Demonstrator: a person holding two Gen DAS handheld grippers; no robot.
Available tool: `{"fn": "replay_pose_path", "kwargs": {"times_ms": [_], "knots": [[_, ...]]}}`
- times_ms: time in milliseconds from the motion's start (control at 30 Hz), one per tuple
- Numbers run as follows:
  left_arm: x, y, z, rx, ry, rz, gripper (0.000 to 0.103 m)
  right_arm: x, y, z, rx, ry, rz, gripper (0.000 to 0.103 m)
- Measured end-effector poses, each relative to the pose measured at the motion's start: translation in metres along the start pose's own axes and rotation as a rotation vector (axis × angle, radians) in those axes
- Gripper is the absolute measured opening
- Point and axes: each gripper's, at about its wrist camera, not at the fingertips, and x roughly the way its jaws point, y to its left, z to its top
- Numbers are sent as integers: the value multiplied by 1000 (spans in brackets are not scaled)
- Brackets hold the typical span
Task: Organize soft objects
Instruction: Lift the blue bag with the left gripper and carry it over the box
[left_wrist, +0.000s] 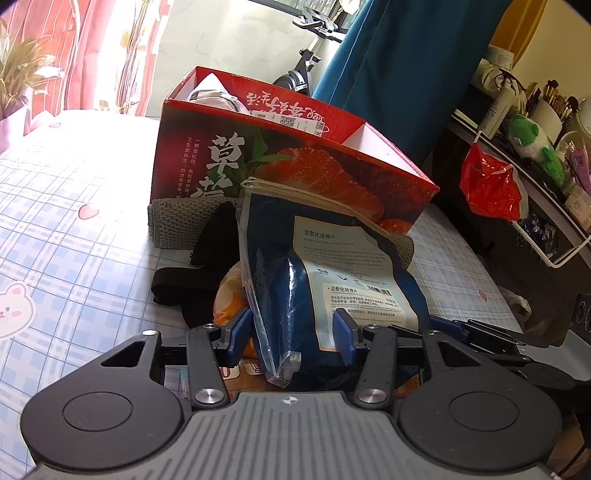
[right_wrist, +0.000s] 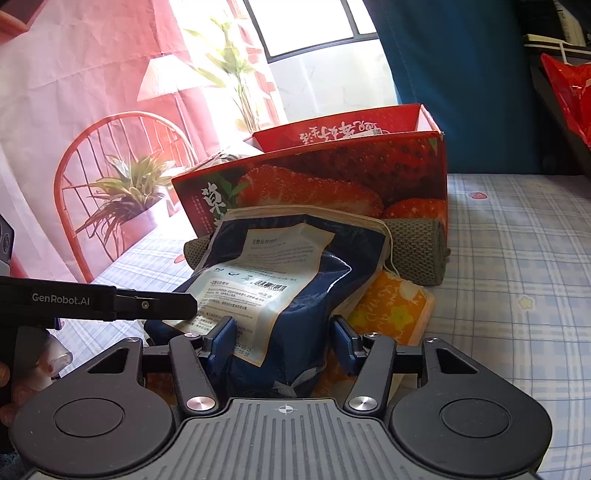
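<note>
Both grippers pinch the blue cotton-pad pouch (left_wrist: 332, 266) at its near end: the left gripper (left_wrist: 293, 332) and the right gripper (right_wrist: 282, 338) side by side. The pouch's long axis runs away from them toward the strawberry box (left_wrist: 295, 162) standing on the bed (left_wrist: 74, 206) just beyond.

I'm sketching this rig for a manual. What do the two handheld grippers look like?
Both match: a ribbed grey body, two round black discs, black linkage arms with silver pivot screws, blue fingers. The left gripper shows white "GenRobot.AI" lettering along its black side. No cables or sleeves are visible.
</note>
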Motion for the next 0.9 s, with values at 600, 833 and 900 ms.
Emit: {"fn": "replay_pose_path", "kwargs": {"times_ms": [600, 833, 900], "knots": [[-16, -4, 0, 4, -24, -67, 49, -28, 19, 4, -59, -51, 8, 45], [-33, -8, 4, 20, -82, -95, 48, -42, 27, 12, -86, -88, 4, 44], [-40, -9, 9, 23, -105, -104, 48, -46, 31, 17, -105, -107, 6, 44]]}}
